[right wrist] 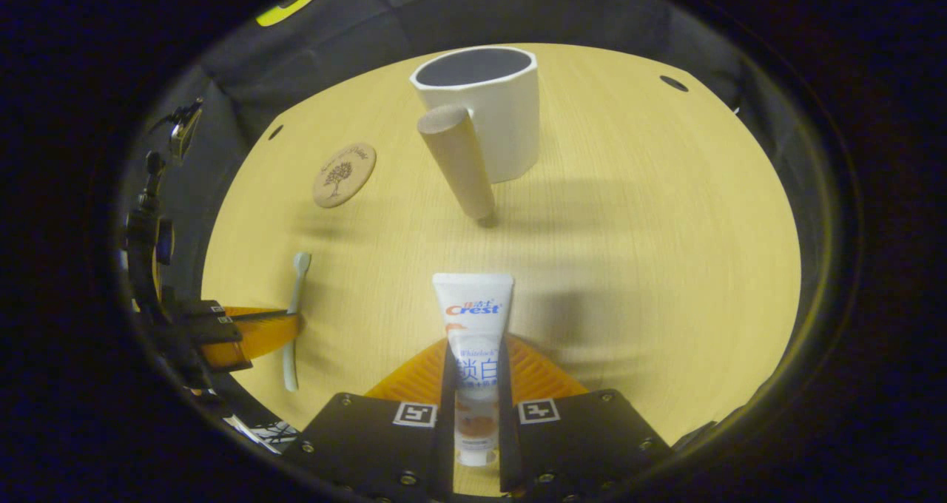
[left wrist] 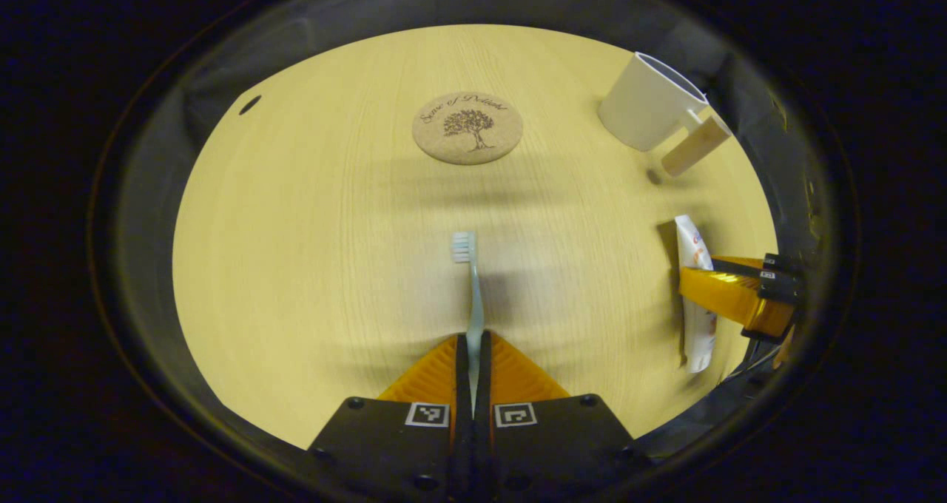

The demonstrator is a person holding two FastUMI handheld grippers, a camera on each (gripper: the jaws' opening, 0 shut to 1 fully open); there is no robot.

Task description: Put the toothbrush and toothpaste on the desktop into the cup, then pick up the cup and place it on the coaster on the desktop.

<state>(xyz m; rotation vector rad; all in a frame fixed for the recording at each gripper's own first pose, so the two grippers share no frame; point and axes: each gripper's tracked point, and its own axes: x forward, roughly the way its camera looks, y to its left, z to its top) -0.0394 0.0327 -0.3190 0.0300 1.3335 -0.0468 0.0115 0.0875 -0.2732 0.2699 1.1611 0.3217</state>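
A pale blue toothbrush (left wrist: 473,296) points away from me, bristle head far, and my left gripper (left wrist: 473,338) is shut on its handle. A white toothpaste tube (right wrist: 473,318) lies lengthwise between the fingers of my right gripper (right wrist: 473,359), which press on both its sides. The white cup (right wrist: 492,107) with a wooden peg handle (right wrist: 459,164) stands upright beyond the tube. Farther left lies the round cork coaster (right wrist: 344,174). In the left gripper view the coaster (left wrist: 467,127) is straight ahead, the cup (left wrist: 645,103) far right, and the right gripper (left wrist: 703,287) on the toothpaste (left wrist: 695,325).
The light wooden desktop (right wrist: 651,266) is round, with small dark holes (right wrist: 673,83) near its far rim. Black cloth walls close it in all round. The left gripper (right wrist: 285,329) with the toothbrush (right wrist: 297,281) sits at the table's left edge in the right gripper view.
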